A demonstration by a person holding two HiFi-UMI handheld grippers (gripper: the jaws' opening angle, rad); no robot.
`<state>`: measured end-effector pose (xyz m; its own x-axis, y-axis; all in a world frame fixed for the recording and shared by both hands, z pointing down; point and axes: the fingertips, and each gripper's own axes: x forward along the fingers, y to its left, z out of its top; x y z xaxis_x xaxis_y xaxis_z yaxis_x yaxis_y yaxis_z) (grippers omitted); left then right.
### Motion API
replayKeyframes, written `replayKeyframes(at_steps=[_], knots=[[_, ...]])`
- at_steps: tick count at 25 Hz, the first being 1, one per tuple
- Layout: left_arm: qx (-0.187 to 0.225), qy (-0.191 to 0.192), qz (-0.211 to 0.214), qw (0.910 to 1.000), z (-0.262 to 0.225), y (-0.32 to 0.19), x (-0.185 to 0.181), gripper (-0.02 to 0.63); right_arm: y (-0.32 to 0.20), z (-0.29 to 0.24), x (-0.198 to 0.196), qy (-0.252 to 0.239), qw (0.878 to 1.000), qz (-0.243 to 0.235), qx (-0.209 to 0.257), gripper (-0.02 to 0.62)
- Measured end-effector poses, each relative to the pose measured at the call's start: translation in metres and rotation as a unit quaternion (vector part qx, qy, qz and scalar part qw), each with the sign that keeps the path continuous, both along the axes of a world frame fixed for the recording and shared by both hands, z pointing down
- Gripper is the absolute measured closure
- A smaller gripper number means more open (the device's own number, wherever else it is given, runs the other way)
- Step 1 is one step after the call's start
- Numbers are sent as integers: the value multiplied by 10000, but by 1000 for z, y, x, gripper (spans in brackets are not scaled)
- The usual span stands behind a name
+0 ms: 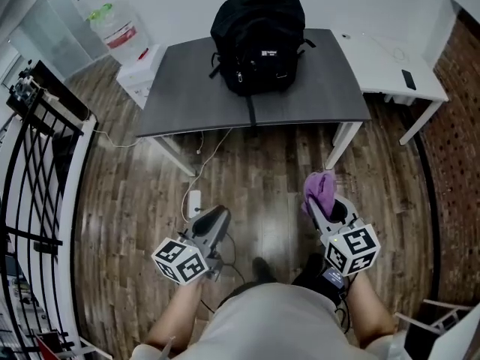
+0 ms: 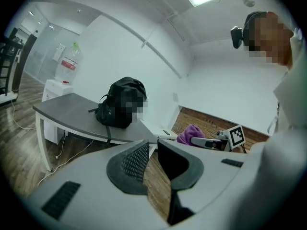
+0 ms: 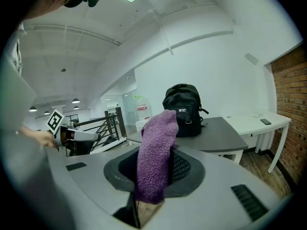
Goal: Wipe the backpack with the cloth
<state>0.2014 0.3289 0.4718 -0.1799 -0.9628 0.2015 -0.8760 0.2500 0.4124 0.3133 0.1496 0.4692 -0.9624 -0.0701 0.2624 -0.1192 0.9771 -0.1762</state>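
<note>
Grey desk (image 1: 330, 88), wht desk (image 1: 382, 66), wood flr (image 1: 255, 178)

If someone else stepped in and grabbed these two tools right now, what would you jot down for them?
Left gripper: jaws slightly apart, empty.
Right gripper: shut on the purple cloth.
The black backpack stands on the grey table ahead; both grippers are over the floor, short of it.
Done: cloth in hand.
Left: reach the backpack and wipe it.
</note>
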Motion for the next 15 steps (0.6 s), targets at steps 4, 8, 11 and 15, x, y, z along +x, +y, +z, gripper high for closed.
replayKeyframes(at_steps=[4, 8, 11, 15], knots=[[90, 45, 64, 9999, -6, 2, -9, 565, 11, -11, -11, 37, 10000, -50, 65, 499], [171, 62, 33, 9998, -13, -4, -12, 565, 8, -21, -19, 29, 9997, -157, 182, 499], [169, 86, -3, 9998, -10, -14, -5, 565, -2, -18, -18, 47, 9997, -203, 152, 499], [161, 105, -40, 9998, -8, -26, 4, 565, -13, -14, -17, 89, 9995, -308, 58, 499]])
